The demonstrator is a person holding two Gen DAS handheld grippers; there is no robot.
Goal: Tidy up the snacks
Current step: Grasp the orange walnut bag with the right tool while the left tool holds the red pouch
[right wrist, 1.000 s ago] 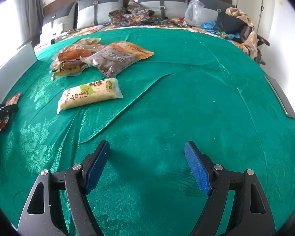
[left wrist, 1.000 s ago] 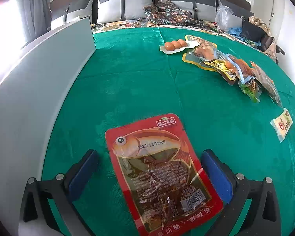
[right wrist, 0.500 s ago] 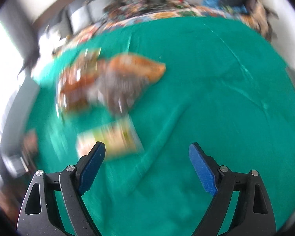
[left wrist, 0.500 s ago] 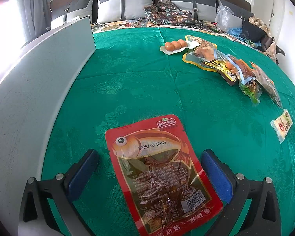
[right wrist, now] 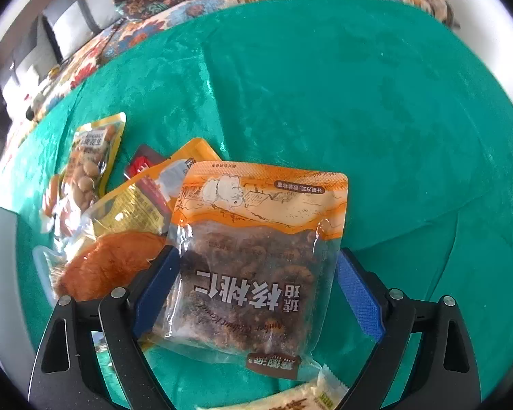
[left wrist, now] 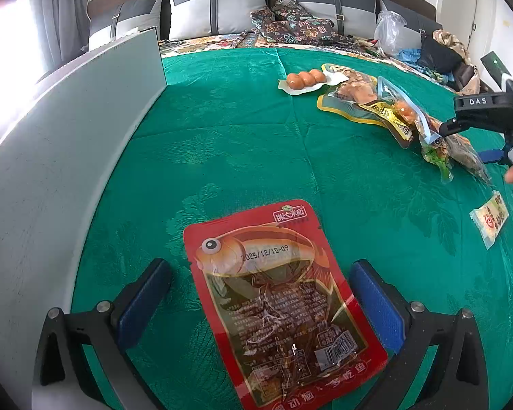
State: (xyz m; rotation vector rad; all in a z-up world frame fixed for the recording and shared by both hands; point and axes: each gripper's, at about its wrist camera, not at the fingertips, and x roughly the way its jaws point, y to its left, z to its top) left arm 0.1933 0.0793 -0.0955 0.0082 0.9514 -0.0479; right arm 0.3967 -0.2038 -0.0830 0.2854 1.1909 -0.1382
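A red fish-snack pouch point(left wrist: 277, 294) lies flat on the green cloth between the open fingers of my left gripper point(left wrist: 260, 304). My right gripper point(right wrist: 256, 290) is open, its blue pads on either side of an orange walnut-kernel bag point(right wrist: 256, 259) that lies on the cloth. That gripper also shows in the left wrist view point(left wrist: 489, 119), over the snack pile point(left wrist: 393, 112). Beside the walnut bag lie an orange-brown vacuum pack point(right wrist: 109, 263), a yellow pouch point(right wrist: 136, 205) and a peanut bag point(right wrist: 92, 160).
A grey board point(left wrist: 68, 143) stands along the left edge of the cloth. A tray of three brown eggs point(left wrist: 306, 80) lies far back. A pale yellow bar packet point(left wrist: 490, 218) lies at right, also seen near me point(right wrist: 290, 399). Pillows and bags sit behind.
My right gripper swept forward and left across the cloth and now straddles the walnut bag. My left gripper and the red pouch have not moved.
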